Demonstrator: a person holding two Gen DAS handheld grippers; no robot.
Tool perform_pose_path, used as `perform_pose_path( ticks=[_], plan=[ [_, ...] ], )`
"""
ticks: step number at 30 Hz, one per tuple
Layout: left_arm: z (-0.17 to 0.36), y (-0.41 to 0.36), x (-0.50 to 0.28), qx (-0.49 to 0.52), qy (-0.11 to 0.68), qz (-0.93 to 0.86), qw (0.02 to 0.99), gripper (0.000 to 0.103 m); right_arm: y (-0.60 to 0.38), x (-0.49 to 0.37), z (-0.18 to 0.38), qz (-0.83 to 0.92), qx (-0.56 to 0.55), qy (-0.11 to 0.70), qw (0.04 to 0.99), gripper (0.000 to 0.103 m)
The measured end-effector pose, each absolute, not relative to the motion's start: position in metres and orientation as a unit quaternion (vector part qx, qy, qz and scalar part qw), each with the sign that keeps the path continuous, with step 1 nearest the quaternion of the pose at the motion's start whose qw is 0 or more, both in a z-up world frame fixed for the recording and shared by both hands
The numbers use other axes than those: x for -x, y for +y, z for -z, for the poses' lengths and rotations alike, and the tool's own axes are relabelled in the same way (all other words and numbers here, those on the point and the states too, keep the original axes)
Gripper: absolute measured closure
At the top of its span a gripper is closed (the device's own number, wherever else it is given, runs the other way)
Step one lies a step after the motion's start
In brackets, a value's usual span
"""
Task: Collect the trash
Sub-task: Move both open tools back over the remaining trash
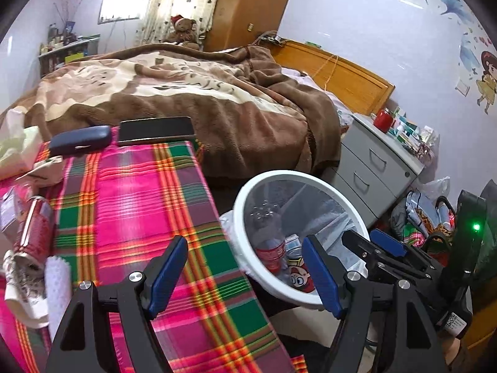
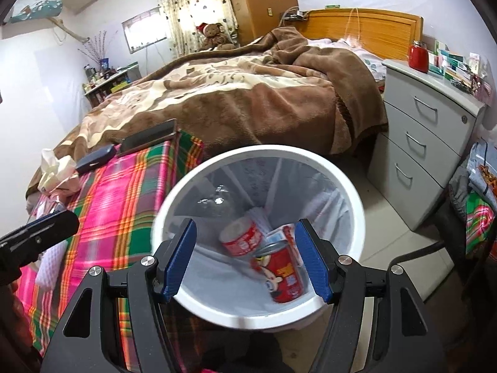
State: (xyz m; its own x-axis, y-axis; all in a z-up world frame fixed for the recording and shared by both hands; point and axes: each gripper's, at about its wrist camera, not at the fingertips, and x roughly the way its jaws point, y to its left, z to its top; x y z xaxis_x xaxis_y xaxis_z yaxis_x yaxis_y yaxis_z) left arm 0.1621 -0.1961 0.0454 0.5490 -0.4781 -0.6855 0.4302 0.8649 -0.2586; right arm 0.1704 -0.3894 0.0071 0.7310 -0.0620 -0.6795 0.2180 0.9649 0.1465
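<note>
Both spread and empty, the right gripper hovers over the bin holding a red can, the left gripper apparently beside it.

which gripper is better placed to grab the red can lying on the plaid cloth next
Left. The left gripper is open and empty over the plaid cloth, on the side of the red metal can. The right gripper, also open, hangs over the white round bin, away from it.
</note>
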Motion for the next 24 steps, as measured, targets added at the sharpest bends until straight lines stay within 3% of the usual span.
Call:
perform_pose_path(
  ticks=[24],
  plan=[
    [-0.031, -0.026, -0.145, 0.067, 0.388, 0.119, 0.912, 0.028, -0.266, -0.186, -0.004, -0.047, -0.072, 0.367, 0.926, 0.036]
  ],
)
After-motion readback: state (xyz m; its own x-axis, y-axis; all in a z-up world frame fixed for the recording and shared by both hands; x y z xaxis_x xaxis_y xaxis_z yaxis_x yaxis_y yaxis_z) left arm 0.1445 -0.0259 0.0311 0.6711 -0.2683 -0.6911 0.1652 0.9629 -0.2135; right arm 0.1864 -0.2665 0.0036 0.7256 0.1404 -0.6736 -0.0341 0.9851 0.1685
